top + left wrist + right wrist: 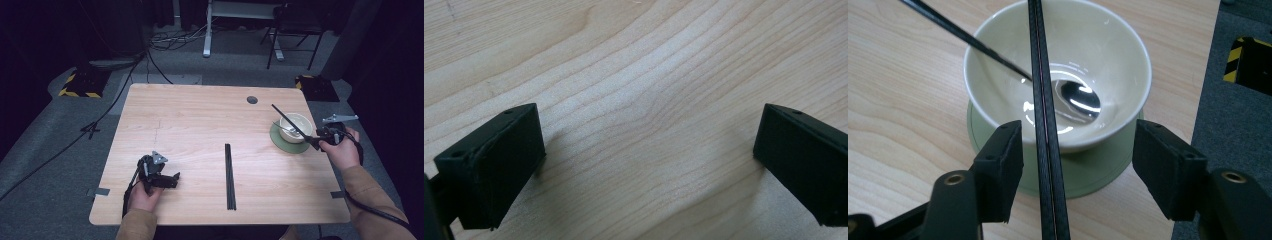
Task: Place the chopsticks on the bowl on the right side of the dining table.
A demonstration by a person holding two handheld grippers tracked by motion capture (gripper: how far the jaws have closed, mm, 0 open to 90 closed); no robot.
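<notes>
Left hand-held gripper [172,179] rests low on the table [200,120], well to the left of the bowl [296,127]; its own view shows its jaws spread wide over bare wood grain, with nothing between them. Between that gripper and the bowl, a pair of black chopsticks [230,176] lies flat, side by side, pointing away from the person. The cream bowl sits on a round green saucer [286,142] near the table's right edge, with a metal spoon [1075,95] lying inside it. Just right of the bowl, the right hand-held gripper [1078,170] has its jaws wide apart; a second pair of black chopsticks [1045,125] runs up between them over the bowl, touching neither pad. No writing or brand marks can be read.
</notes>
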